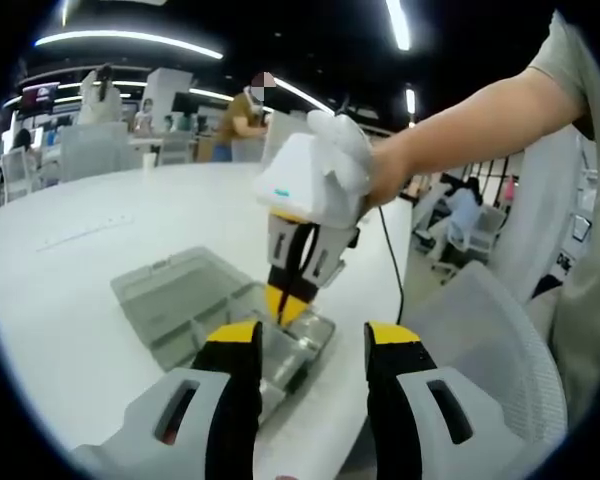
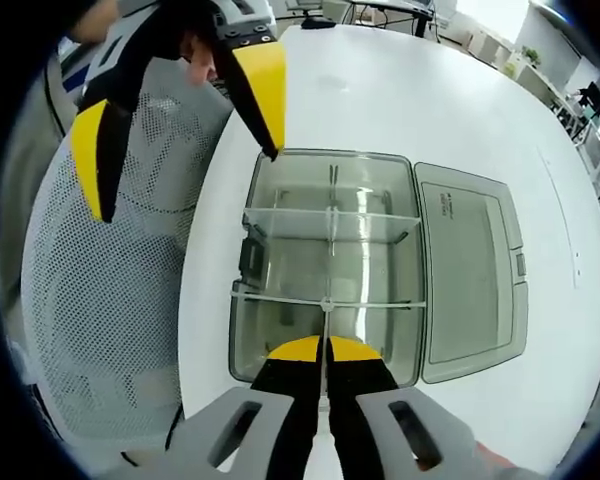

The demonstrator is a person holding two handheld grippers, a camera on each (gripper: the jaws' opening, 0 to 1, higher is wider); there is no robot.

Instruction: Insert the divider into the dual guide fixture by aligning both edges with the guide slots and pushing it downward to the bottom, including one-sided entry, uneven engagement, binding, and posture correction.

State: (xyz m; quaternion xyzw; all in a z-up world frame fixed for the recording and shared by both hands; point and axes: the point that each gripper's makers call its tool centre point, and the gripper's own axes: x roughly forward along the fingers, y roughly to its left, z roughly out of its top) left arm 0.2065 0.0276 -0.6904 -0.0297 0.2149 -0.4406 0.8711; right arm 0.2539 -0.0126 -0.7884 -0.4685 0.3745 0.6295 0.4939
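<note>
The right hand-held gripper [image 2: 325, 350] pinches the clear divider [image 2: 326, 325] above the box [image 2: 330, 170]; the left hand-held gripper [image 1: 310, 345] is open. Keep the divider square and press evenly.

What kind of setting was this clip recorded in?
Probably an open-plan office or lab: long ceiling strip lights, rows of desks with seated people behind, and a white mesh office chair beside the round white table.
</note>
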